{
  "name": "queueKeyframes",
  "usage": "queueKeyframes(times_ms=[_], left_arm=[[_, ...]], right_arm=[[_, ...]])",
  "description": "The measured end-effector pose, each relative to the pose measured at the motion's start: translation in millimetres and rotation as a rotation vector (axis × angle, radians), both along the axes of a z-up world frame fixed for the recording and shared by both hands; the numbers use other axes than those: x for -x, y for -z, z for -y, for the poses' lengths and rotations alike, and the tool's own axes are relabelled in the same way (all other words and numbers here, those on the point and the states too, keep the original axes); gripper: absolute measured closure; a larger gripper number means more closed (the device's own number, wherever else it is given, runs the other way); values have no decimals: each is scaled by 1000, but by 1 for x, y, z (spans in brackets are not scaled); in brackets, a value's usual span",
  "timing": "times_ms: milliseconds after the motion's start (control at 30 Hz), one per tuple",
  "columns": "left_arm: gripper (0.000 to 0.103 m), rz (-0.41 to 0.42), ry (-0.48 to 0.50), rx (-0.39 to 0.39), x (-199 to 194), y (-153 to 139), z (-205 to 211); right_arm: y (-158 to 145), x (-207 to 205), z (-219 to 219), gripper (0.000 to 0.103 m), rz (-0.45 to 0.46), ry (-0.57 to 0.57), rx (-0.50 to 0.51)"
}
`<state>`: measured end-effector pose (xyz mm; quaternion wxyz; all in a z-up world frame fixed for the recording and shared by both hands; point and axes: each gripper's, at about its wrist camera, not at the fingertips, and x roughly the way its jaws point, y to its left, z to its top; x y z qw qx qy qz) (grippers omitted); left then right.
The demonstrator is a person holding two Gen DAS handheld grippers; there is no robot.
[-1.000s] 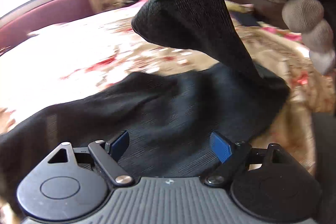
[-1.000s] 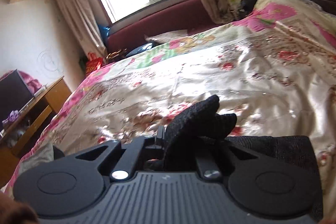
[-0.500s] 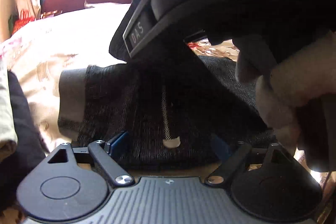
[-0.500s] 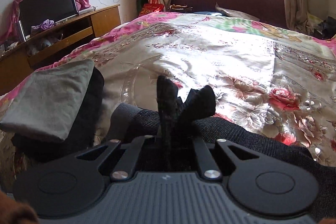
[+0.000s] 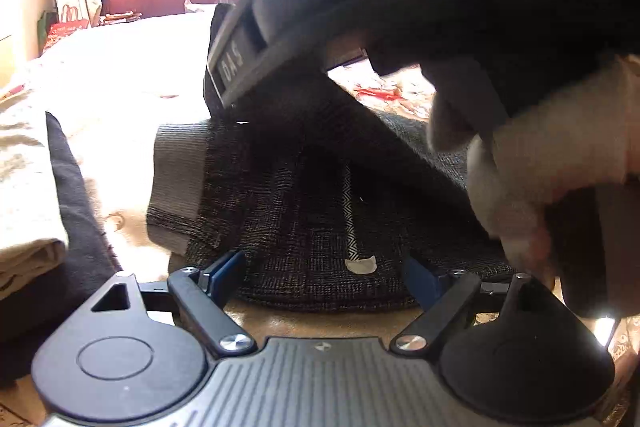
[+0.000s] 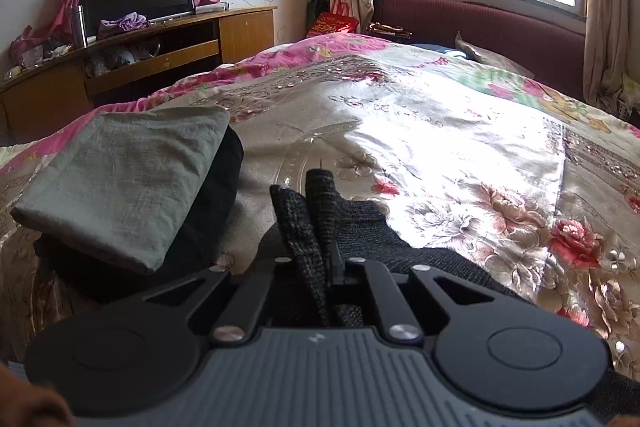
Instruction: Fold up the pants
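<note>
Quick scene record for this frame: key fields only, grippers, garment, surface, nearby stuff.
left gripper: open, blue fingers either side of the near edge of the pants, nothing pinched
right gripper: shut on a bunched end of the pants
pants: dark knit, grey waistband, partly folded, one layer lifted above the rest
surface: floral bedspread
nearby: folded grey cloth on a dark pile, left of the pants

Dark knit pants [image 5: 304,211], partly folded, on bed
</note>
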<state>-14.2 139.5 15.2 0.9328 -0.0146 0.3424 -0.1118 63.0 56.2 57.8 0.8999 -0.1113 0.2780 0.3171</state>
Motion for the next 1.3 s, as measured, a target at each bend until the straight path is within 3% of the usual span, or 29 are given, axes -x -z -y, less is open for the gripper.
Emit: queueKeyframes(times_ms=[100, 167, 267, 367, 533, 633, 800, 900, 933, 1033, 1133, 1300], left_arm=[[5, -11, -3, 3, 1, -2, 6], [5, -15, -4, -8, 6, -3, 7], [5, -25, -10, -43, 11, 0, 13], [5, -20, -15, -72, 18, -2, 16], [5, -1, -38, -61, 36, -13, 13], [5, 61, -75, -52, 51, -28, 7], [1, 147, -71, -82, 49, -43, 9], [0, 126, -57, -119, 23, -37, 13], [0, 111, -47, -121, 16, -33, 12], [0, 59, -49, -140, 4, -23, 12], [0, 59, -25, -122, 7, -23, 18], [0, 87, 64, -105, -4, -25, 48]], right_arm=[[-1, -2, -8, 96, -22, -38, 1], [9, -7, -19, 91, -81, -88, 56], [16, -5, -25, 81, -96, -138, 75], [7, -3, -17, 71, -112, -169, -3], [-13, 1, 4, 68, -154, -203, -157], [-19, -7, 17, 67, -146, -143, -216], [9, -53, 1, 67, -219, -95, -134], [41, -77, -11, 67, -307, -54, -49], [44, -80, -10, 74, -298, -54, -32], [20, -79, 34, 71, -320, -1, -195], [-9, -62, 113, 64, -257, 81, -256], [-7, -32, 276, 56, -257, 445, -315]])
